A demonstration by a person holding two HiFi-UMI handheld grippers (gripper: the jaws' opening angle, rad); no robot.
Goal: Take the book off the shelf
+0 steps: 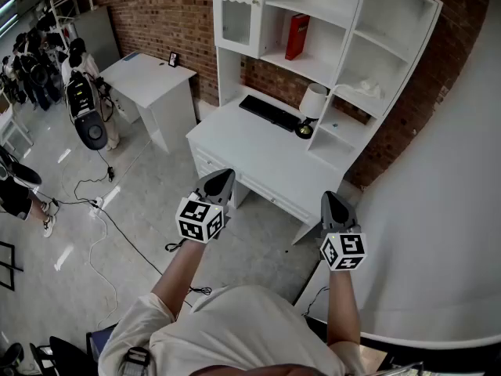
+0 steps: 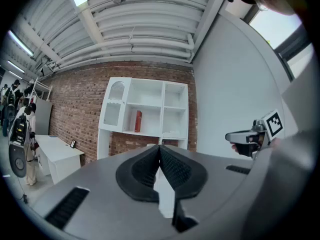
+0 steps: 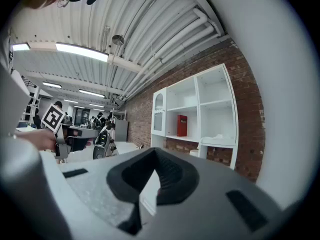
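A red book (image 1: 297,36) stands upright on the middle shelf of the white hutch (image 1: 344,22) above a white desk (image 1: 266,159). It also shows far off in the left gripper view as the red book (image 2: 138,121) and in the right gripper view as the red book (image 3: 181,125). My left gripper (image 1: 221,180) and right gripper (image 1: 334,204) hang in front of the desk, well short of the shelf. Both are shut with nothing between the pads, as their own views show at the left gripper (image 2: 160,147) and the right gripper (image 3: 154,152).
On the desk lie a black keyboard (image 1: 270,112) and a white-shaded lamp (image 1: 311,108). A second white table (image 1: 149,81) stands to the left, with cables (image 1: 102,210) on the floor and people beyond. A curved white wall (image 1: 446,210) closes the right side.
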